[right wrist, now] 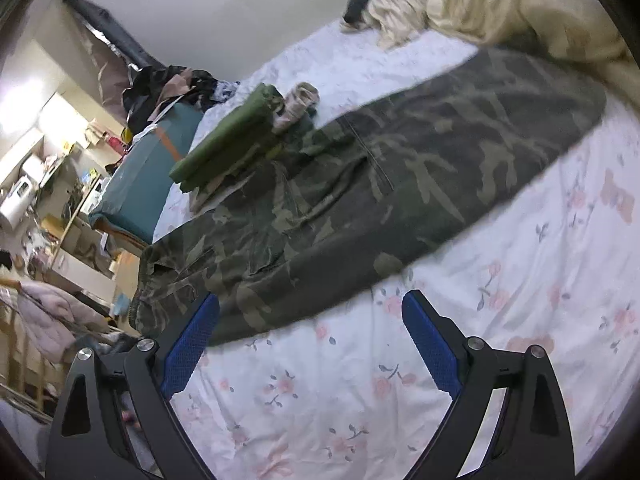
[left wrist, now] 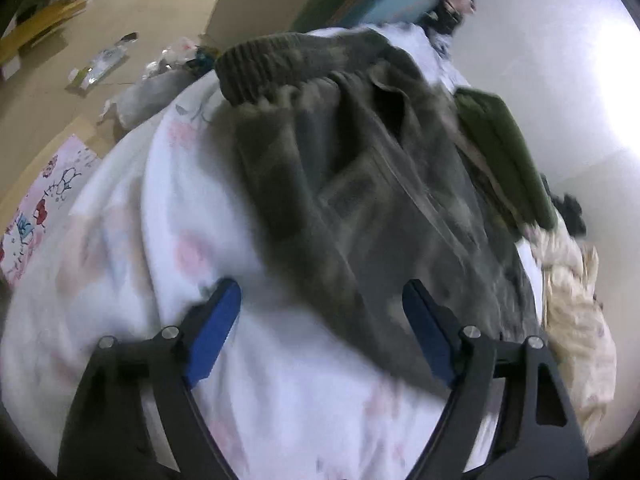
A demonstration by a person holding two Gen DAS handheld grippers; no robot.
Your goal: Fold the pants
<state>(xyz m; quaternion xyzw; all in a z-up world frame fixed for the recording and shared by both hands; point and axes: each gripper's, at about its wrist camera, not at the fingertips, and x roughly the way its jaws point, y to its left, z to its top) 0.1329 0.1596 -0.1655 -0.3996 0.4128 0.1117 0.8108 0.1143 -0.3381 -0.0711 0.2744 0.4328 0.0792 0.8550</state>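
Camouflage pants (right wrist: pixel 360 184) on floral sheet (right wrist: pixel 500 320), both hand-held grippers wide open, empty

It was a lived-in bedroom in a home: a bed spread with a white, pink-flowered sheet (right wrist: pixel 500 300), folded clothes (right wrist: pixel 228 136) near its far edge, a cream blanket (right wrist: pixel 500 0) bunched at one corner, and cluttered shelves (right wrist: pixel 44 176) beyond.

Bed with white floral sheet (right wrist: pixel 500 280), set against a plain pale wall (right wrist: pixel 208 20) at 12 o'clock, glare patch at 3 o'clock in the left wrist view. Beige floor (left wrist: pixel 160 12) at 10 o'clock, littered with packaging; teal box (right wrist: pixel 148 176) and cluttered shelving (right wrist: pixel 52 168) at 9 o'clock.
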